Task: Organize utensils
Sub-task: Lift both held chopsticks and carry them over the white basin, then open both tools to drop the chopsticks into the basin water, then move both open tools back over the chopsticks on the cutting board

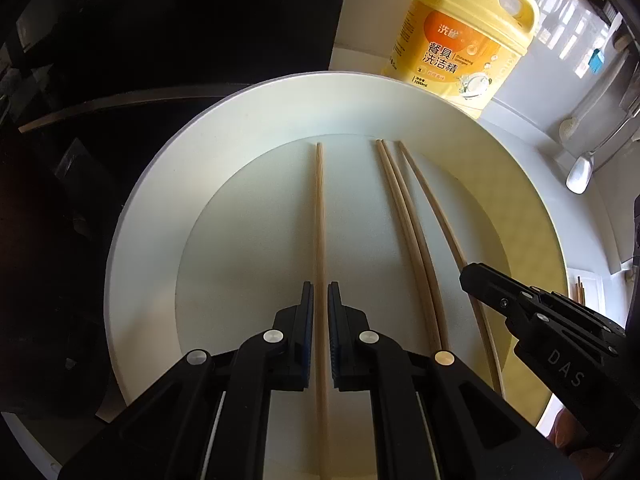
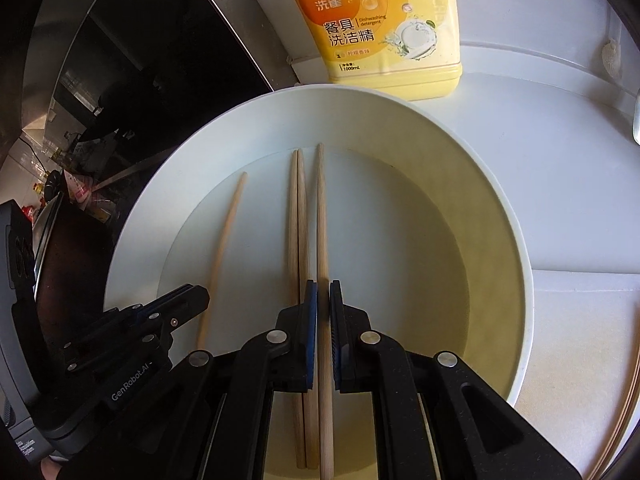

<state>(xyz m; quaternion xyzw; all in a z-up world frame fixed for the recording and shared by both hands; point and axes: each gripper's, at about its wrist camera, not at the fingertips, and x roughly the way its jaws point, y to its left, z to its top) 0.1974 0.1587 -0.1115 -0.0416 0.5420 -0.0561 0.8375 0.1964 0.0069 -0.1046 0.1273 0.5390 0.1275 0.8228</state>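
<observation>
Several wooden chopsticks lie in a large white plate [image 1: 280,112]. My left gripper [image 1: 320,292] has its jaws close on each side of the leftmost chopstick [image 1: 319,208]. A pair of chopsticks [image 1: 404,216] lies to its right, then a single one [image 1: 432,200]. My right gripper [image 2: 323,292] has its jaws close around that single chopstick [image 2: 321,208], with the pair [image 2: 298,216] just left of it. The left gripper also shows in the right wrist view [image 2: 196,296], over the leftmost chopstick [image 2: 228,232]. The right gripper shows in the left wrist view [image 1: 476,276].
A yellow dish-detergent bottle [image 1: 464,36] stands just behind the plate on the white counter [image 2: 560,184]. A dark glass stove surface [image 1: 160,40] lies to the left. White spoons [image 1: 580,172] hang at the far right.
</observation>
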